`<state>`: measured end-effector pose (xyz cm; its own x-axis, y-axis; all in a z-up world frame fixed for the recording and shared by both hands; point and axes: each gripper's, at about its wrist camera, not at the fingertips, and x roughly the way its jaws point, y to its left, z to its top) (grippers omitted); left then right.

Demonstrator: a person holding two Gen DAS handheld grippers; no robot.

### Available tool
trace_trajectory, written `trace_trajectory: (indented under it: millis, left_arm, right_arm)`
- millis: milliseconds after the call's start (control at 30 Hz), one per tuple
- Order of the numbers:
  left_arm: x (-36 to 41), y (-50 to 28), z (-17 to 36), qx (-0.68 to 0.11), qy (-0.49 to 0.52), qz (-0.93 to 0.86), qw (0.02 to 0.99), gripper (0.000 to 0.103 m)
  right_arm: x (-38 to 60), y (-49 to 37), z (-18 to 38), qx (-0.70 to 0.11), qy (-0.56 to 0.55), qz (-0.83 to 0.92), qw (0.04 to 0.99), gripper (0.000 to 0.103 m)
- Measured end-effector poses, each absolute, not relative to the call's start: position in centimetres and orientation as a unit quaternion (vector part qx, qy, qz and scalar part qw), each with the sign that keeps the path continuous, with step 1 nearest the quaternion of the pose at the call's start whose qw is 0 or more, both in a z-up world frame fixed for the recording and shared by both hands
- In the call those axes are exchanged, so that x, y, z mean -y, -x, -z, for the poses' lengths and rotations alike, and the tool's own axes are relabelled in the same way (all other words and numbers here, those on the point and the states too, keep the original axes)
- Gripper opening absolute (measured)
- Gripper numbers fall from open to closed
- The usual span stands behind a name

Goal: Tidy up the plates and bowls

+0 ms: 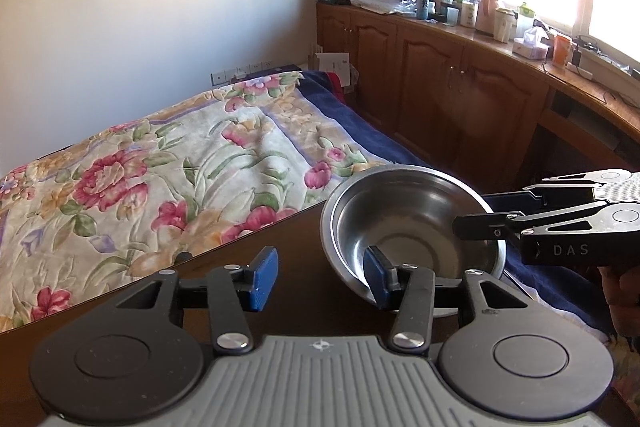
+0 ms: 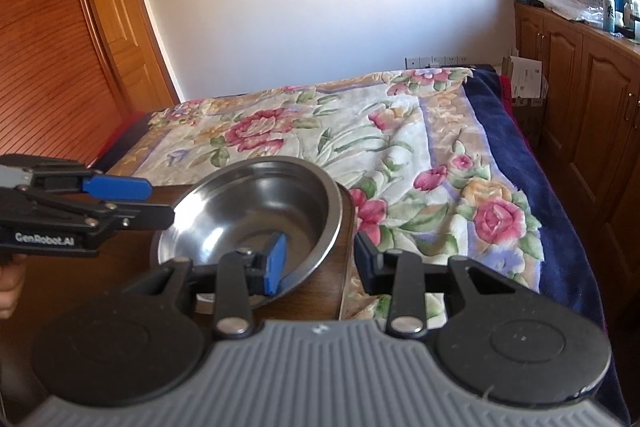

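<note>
A stainless steel bowl (image 1: pixel 412 227) sits at the corner of a dark wooden table (image 1: pixel 296 259); it also shows in the right wrist view (image 2: pixel 260 211). My left gripper (image 1: pixel 320 277) is open, straddling the bowl's left rim: its right finger is inside the bowl, its left finger outside. My right gripper (image 2: pixel 320 259) is open, straddling the right rim, with its left finger inside the bowl and its right finger outside, past the table edge. Each gripper shows in the other's view, the right one (image 1: pixel 476 223) and the left one (image 2: pixel 152 203). No plates are in view.
A bed with a floral quilt (image 1: pixel 160 167) and a navy blanket (image 2: pixel 504 131) lies just beyond the table. Wooden cabinets (image 1: pixel 460 87) with a cluttered countertop run along the right under a window. A wooden door (image 2: pixel 120 19) stands at far left.
</note>
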<state>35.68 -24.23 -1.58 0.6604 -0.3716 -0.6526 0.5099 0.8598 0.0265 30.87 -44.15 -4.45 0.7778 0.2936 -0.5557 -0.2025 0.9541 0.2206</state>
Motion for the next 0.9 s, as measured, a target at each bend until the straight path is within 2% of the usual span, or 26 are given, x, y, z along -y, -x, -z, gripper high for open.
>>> trace_trajectory:
  millis: [333, 433, 533, 633, 667, 900]
  left_arm:
    - [24.8, -36.8, 2.5, -0.344, -0.102, 0.249, 0.9, 0.048]
    - [24.6, -37.2, 2.8, -0.351, -0.094, 0.251, 0.897, 0.043]
    - [24.6, -37.3, 2.9, -0.359, -0.085, 0.254, 0.894, 0.034]
    - [24.6, -37.3, 3.0, -0.362, -0.084, 0.259, 0.892, 0.025]
    - [24.6, -37.3, 3.1, -0.364, -0.082, 0.263, 0.89, 0.019]
    - [23.5, -36.1, 1.8, -0.363, -0.073, 0.261, 0.891, 0.014]
  right_arm:
    - [43.6, -31.1, 4.6, -0.31, -0.08, -0.133, 0.938, 0.039]
    - [43.4, -31.1, 4.7, -0.312, -0.08, -0.133, 0.937, 0.039]
    - [43.3, -31.2, 4.8, -0.314, -0.083, -0.134, 0.936, 0.038]
    - [43.1, -31.2, 4.9, -0.316, -0.089, -0.137, 0.935, 0.03]
    - [43.0, -31.2, 4.9, -0.317, -0.091, -0.139, 0.934, 0.026]
    - [42.1, -30.7, 4.2, -0.317, -0.091, -0.129, 0.935, 0.014]
